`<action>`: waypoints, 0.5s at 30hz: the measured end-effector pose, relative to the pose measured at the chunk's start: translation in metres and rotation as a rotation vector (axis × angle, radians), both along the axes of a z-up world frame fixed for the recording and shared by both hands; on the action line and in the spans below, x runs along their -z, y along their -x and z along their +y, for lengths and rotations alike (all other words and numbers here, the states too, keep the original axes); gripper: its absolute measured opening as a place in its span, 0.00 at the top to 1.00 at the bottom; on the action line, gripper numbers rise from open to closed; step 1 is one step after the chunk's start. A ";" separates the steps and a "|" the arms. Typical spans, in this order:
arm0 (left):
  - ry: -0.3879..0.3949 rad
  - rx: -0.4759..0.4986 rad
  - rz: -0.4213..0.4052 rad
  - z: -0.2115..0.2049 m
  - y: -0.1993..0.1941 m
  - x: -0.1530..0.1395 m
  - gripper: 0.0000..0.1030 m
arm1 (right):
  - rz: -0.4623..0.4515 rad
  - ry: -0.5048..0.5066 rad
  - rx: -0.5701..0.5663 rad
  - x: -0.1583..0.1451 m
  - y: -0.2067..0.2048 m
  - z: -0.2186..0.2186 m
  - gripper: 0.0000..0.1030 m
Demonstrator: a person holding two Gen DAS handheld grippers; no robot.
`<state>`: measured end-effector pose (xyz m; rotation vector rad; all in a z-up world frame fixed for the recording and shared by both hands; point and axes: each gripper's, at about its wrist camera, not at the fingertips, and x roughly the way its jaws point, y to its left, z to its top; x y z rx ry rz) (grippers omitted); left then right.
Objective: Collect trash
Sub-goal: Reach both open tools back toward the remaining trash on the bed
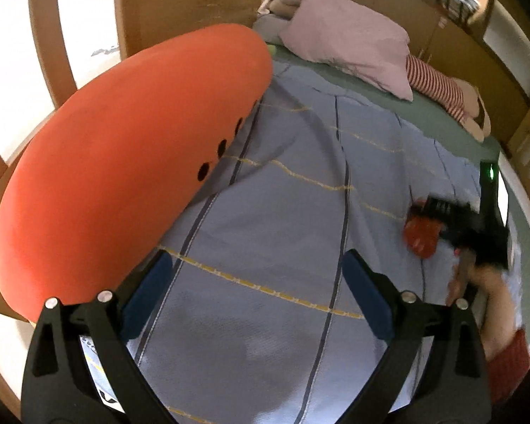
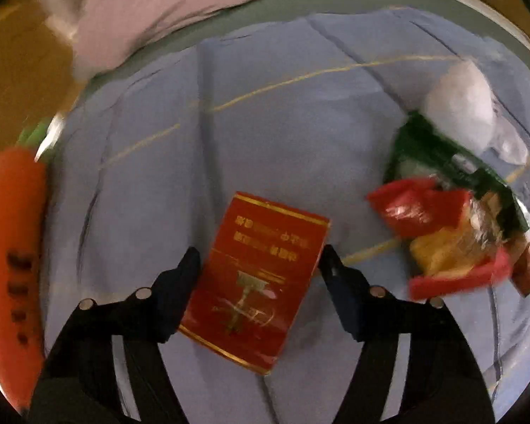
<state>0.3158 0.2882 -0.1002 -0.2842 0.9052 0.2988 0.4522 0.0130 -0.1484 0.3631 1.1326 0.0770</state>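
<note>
A red box with gold print lies flat on the blue blanket, between the fingers of my right gripper. The left finger is at the box's edge and a thin gap shows at the right finger, so the jaws stand open around it. In the left wrist view the right gripper is blurred over the same red box. To the box's right lie red and yellow wrappers, a green packet and a white crumpled wad. My left gripper hangs open over bare blanket with nothing between its fingers.
A big orange carrot plush lies along the bed's left side against wooden rails. A pink pillow and a striped soft toy sit at the head of the bed. A hand in a red sleeve holds the right gripper.
</note>
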 end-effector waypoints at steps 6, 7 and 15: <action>0.019 -0.023 -0.013 0.001 0.004 0.000 0.07 | 0.135 -0.200 -0.440 -0.006 0.073 0.069 0.36; 0.022 -0.024 -0.006 0.002 0.005 0.001 0.07 | 0.142 -0.186 -0.520 -0.011 0.085 0.079 0.34; 0.044 0.026 0.053 -0.008 0.000 0.015 0.07 | -0.197 0.125 -0.191 -0.073 0.042 -0.022 0.18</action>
